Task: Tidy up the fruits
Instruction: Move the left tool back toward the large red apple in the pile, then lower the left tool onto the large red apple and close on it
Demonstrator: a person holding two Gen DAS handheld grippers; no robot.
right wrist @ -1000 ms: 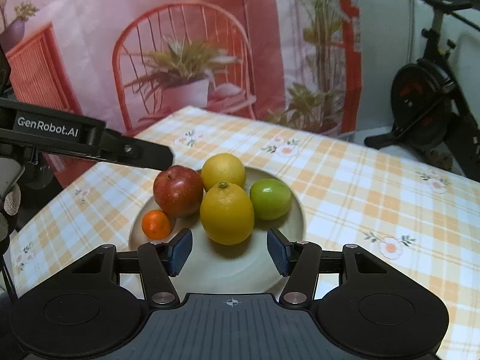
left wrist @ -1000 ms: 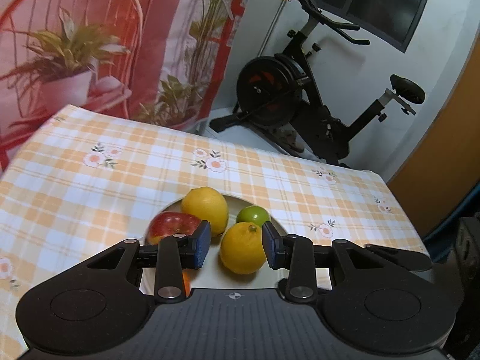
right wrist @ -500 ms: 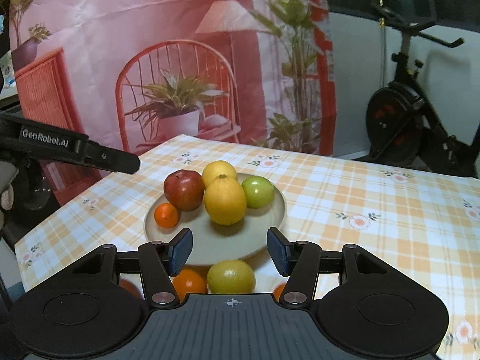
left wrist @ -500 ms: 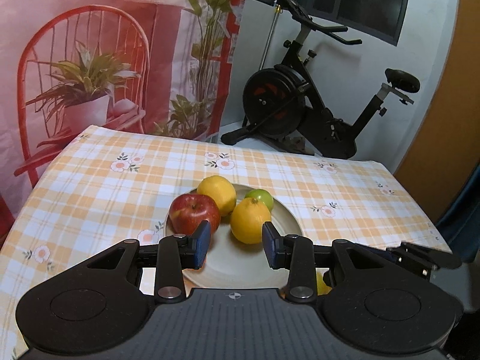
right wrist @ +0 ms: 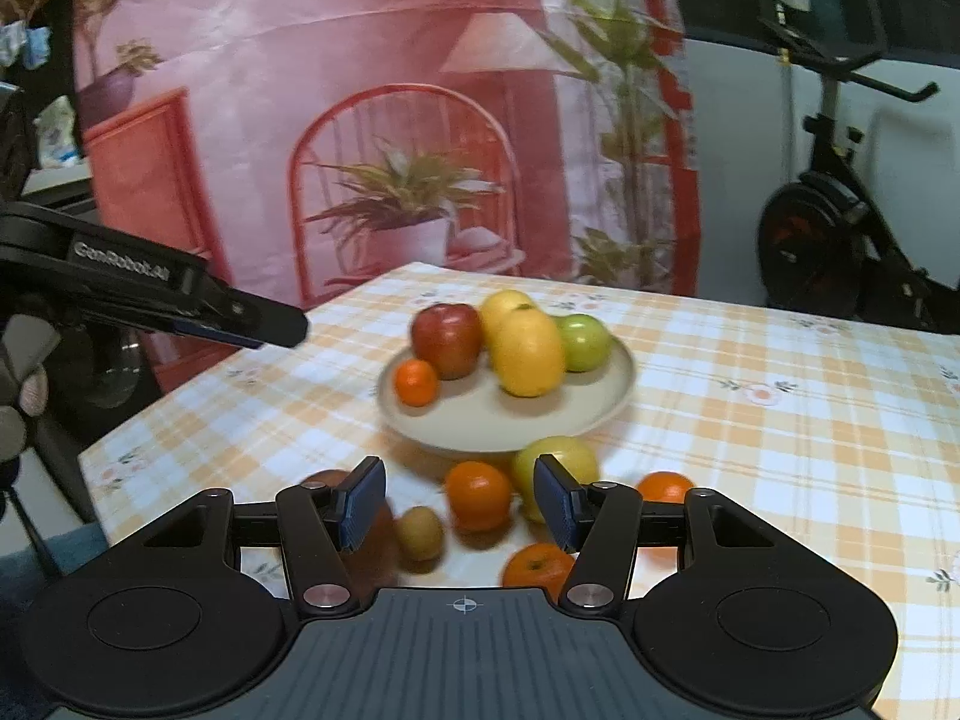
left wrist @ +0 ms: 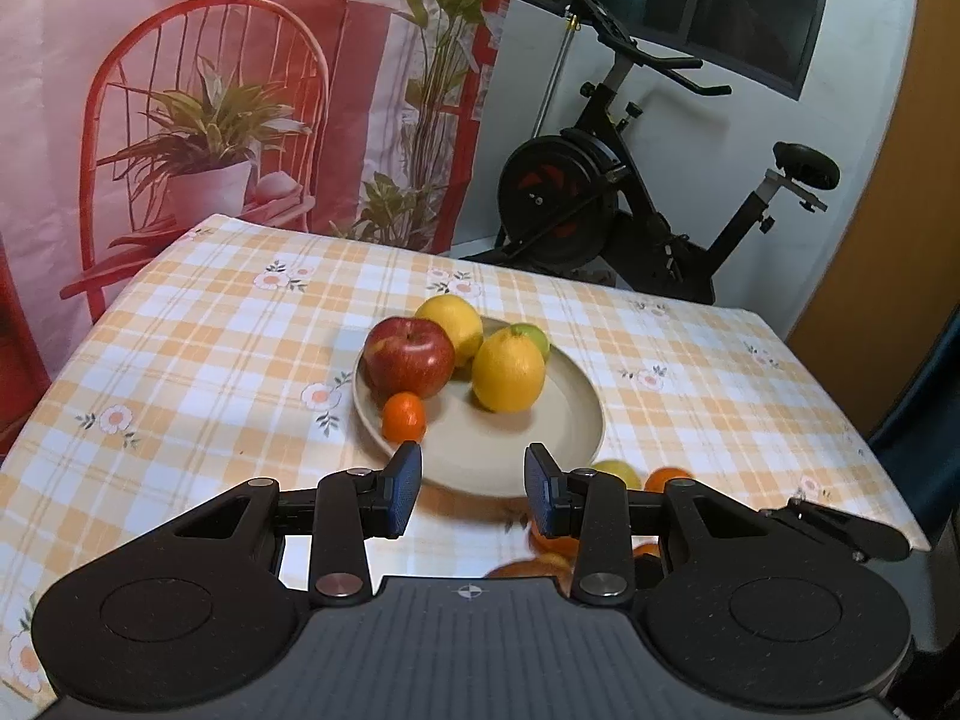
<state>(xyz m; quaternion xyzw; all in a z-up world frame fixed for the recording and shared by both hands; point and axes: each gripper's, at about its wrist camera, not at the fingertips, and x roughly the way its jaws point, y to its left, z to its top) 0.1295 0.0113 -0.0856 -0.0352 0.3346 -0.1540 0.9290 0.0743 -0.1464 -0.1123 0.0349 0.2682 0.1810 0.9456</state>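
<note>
A beige plate (left wrist: 558, 426) (right wrist: 624, 384) on the checked tablecloth holds a red apple (left wrist: 410, 357) (right wrist: 447, 339), two yellow lemons (left wrist: 509, 370) (right wrist: 528, 351), a green fruit (right wrist: 583, 341) and a small orange (left wrist: 404, 417) (right wrist: 416, 382). Loose fruit lies in front of the plate: oranges (right wrist: 478, 495), a yellow-green fruit (right wrist: 564, 456) and a kiwi (right wrist: 419, 533). My left gripper (left wrist: 471, 487) hovers open at the plate's near rim, holding nothing. My right gripper (right wrist: 459, 503) is open and empty above the loose fruit. The left gripper's finger (right wrist: 264, 324) shows at the left of the right wrist view.
The table (left wrist: 180, 360) stands before a pink printed backdrop (left wrist: 180, 90). An exercise bike (left wrist: 630, 204) stands behind the far right corner. The table's right edge (left wrist: 870, 450) drops off beside a dark chair. A person's hand (right wrist: 24, 396) shows at far left.
Both grippers have pulled back from the plate, so it looks smaller and farther. Loose fruit in front of the plate has come into view. Jaw gaps look unchanged.
</note>
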